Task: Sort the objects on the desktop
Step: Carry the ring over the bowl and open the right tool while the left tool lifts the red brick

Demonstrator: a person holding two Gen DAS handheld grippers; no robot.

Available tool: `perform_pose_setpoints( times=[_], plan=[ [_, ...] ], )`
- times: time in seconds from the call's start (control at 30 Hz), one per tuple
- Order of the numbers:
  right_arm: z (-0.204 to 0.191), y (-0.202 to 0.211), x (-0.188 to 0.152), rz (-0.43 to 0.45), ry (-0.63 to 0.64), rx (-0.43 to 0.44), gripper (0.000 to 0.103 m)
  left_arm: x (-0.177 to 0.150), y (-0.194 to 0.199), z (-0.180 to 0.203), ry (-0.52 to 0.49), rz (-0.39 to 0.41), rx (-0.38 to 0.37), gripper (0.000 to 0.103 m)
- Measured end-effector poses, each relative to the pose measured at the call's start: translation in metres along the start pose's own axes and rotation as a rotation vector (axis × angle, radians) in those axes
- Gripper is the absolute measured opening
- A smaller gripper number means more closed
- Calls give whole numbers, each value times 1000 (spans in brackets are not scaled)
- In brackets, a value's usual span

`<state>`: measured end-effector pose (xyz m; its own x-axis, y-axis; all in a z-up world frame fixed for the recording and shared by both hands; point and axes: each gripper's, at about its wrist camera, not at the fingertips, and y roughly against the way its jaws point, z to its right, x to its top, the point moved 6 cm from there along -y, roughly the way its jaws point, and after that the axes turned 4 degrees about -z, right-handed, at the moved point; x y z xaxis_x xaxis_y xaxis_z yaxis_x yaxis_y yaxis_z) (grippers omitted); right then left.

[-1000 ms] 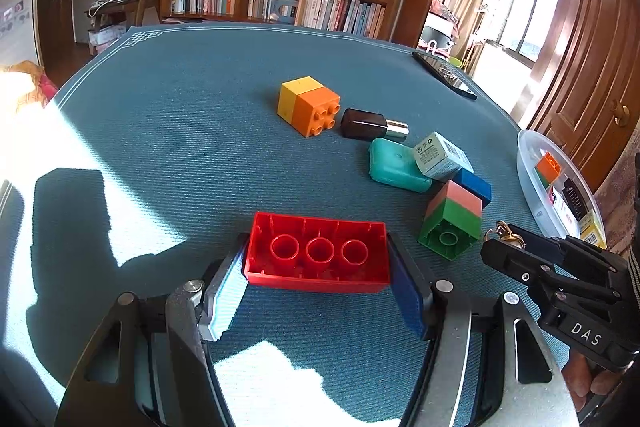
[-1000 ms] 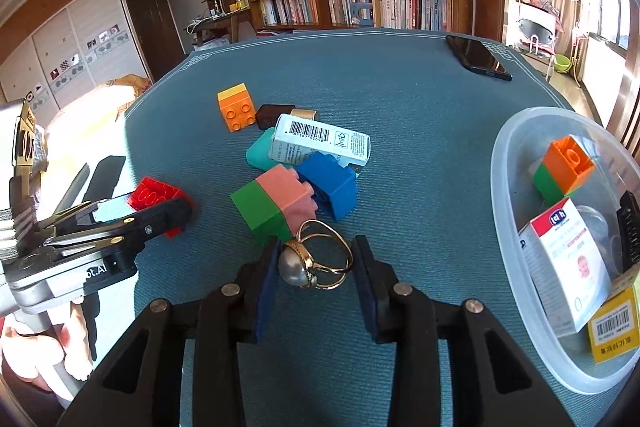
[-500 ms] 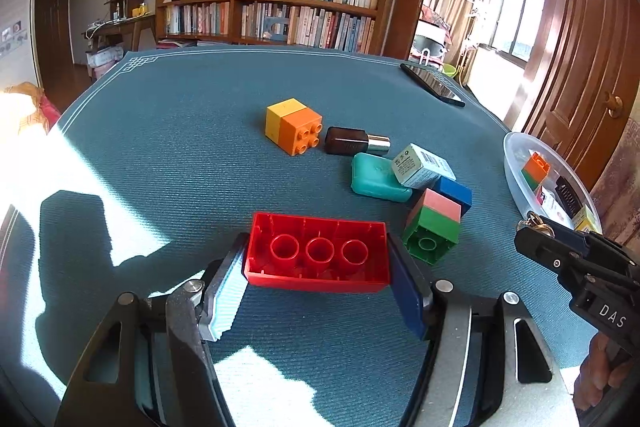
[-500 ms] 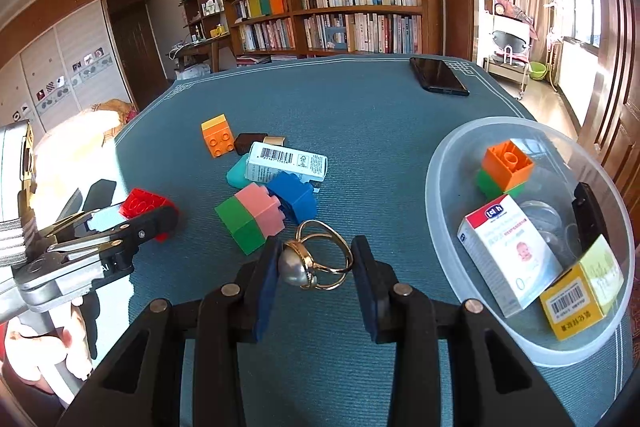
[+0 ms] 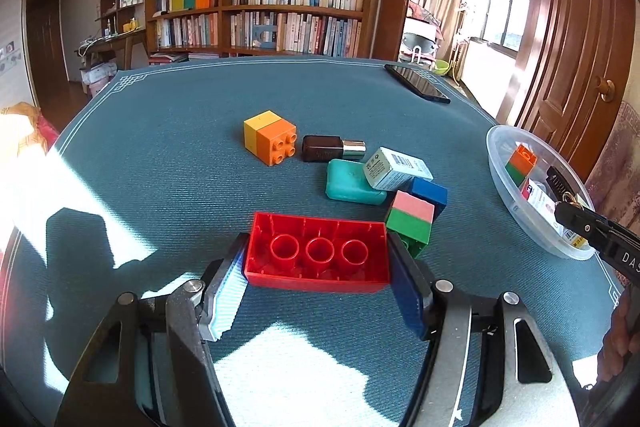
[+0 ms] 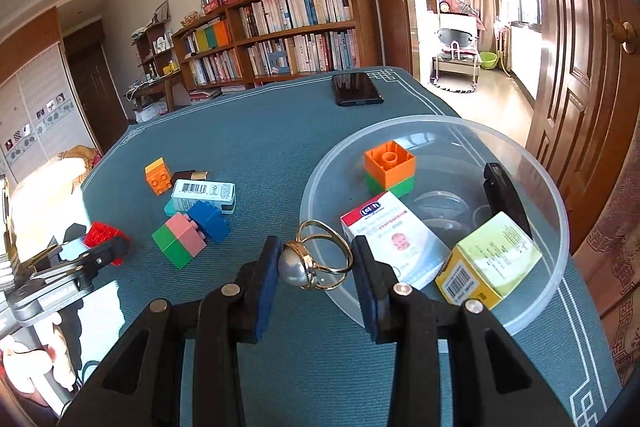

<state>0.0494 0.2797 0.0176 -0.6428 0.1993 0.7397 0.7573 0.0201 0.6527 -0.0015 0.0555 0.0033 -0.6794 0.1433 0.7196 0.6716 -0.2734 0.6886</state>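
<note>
My left gripper (image 5: 316,273) is shut on a red building brick (image 5: 318,253), hollow underside facing the camera, held above the blue tablecloth (image 5: 160,155). In the right wrist view my right gripper (image 6: 314,265) is shut on a gold ring with a pearl (image 6: 316,261), hanging at the near rim of the clear plastic bowl (image 6: 556,203). The bowl holds an orange-and-green brick (image 6: 390,167), a white-and-red box (image 6: 394,239), a yellow box (image 6: 488,263) and a black clip (image 6: 504,195). The left gripper (image 6: 100,253) with its red brick shows at the left there.
On the cloth lie a pink-green brick (image 5: 412,217) against a blue brick (image 5: 430,191), a teal case (image 5: 350,183), a pale carton (image 5: 396,169), a brown bottle (image 5: 328,149) and a yellow-orange brick (image 5: 270,137). A black phone (image 5: 416,89) rests near the far edge.
My right gripper has carried the ring rightward, from over the bricks to the bowl's near rim. My left gripper has drifted slightly with the red brick still in it.
</note>
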Motion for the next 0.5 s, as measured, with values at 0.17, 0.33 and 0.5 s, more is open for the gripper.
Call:
perform_pose_setpoints(
  times=[0.17,0.33,0.5],
  plan=[
    [23,1,-3,-8,-54,-14,40,1,2,10,-20,1,-2,68],
    [47,0,-7,-22,-103,-20,40,3,3,17,-32,1,-1,68],
    [65,-1,-10,-28,-128,-57,40,4,4,26,-40,-2,0,68]
  ],
)
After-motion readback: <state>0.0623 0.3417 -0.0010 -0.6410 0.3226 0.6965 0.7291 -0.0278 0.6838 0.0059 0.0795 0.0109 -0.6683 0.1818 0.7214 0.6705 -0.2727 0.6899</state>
